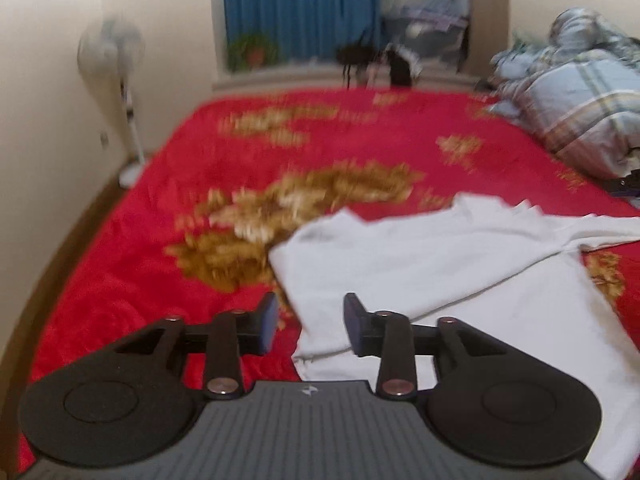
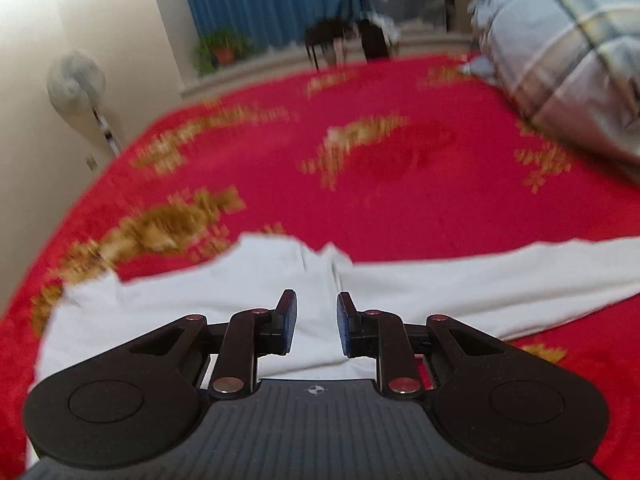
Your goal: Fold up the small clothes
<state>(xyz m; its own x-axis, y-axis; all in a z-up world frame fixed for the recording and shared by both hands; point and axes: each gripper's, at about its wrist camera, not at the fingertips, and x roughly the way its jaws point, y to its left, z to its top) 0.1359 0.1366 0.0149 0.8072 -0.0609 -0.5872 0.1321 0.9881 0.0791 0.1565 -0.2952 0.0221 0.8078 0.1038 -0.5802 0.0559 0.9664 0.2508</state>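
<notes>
A white long-sleeved garment [image 1: 432, 264] lies on the red bedspread [image 1: 200, 168], partly folded, one sleeve stretching to the right. My left gripper [image 1: 310, 320] hovers above its left edge, open, with nothing between the blue pads. In the right wrist view the same white garment [image 2: 248, 280] spreads below, a sleeve [image 2: 500, 280] running to the right. My right gripper [image 2: 316, 322] is above its middle, jaws parted by a narrow gap and holding nothing. Both views are blurred by motion.
A plaid grey-blue quilt [image 1: 580, 100] is heaped at the bed's far right corner. A standing fan [image 1: 116, 60] is by the left wall. A potted plant [image 1: 252, 50] and blue curtain [image 1: 296, 8] are beyond the bed, with dark furniture [image 1: 376, 64] near them.
</notes>
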